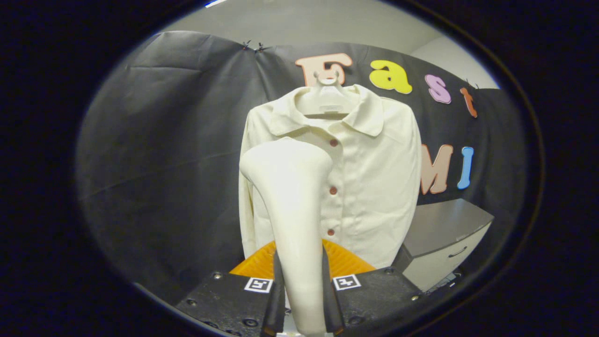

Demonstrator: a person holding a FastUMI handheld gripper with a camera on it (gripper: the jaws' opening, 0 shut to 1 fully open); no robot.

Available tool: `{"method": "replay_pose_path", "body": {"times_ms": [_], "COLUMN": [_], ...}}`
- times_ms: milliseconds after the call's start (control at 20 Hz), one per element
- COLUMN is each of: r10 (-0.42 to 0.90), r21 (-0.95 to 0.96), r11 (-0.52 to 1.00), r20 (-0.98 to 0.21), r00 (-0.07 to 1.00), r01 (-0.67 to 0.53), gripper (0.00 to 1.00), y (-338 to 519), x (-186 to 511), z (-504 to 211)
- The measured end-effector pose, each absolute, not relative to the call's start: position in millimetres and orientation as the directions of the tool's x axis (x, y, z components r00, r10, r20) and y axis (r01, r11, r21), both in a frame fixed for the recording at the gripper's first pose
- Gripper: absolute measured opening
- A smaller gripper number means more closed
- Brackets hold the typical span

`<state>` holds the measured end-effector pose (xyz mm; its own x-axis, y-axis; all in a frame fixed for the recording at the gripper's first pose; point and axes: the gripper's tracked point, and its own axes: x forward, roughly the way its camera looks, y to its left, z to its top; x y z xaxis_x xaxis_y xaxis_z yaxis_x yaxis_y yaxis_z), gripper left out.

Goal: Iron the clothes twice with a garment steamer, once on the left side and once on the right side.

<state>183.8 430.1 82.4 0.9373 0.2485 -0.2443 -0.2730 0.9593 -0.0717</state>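
Note:
A cream button-up shirt (374,178) hangs on a white hanger (326,100) in front of the black cloth wall. Its reddish buttons run down the middle. A cream garment steamer (292,201) rises between my fingers, its handle pinched on both sides. My gripper (301,285) is shut on that handle. The steamer's broad head sits over the shirt's left half, about chest height, and hides that part of the cloth. Whether the head touches the fabric I cannot tell.
A grey cabinet (444,234) with a drawer handle stands low to the right of the shirt. The black cloth wall (164,164) spreads behind and to the left.

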Motion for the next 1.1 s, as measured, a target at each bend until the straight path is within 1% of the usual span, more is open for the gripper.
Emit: {"method": "replay_pose_path", "body": {"times_ms": [250,400,600,800,1100], "r10": [0.194,0.19,0.149,0.12,0.062], "r21": [-0.098,-0.11,-0.105,-0.111,-0.122], "r11": [0.97,0.967,0.978,0.982,0.986], "r20": [-0.255,-0.283,-0.271,-0.281,-0.353], "r00": [0.947,0.94,0.951,0.952,0.934], "r01": [-0.224,-0.228,-0.183,-0.156,-0.112], "gripper": [0.33,0.33,0.33,0.33,0.33], "y": [439,445,443,440,433], "x": [225,247,251,243,224], "z": [65,50,25,-17,-97]}}
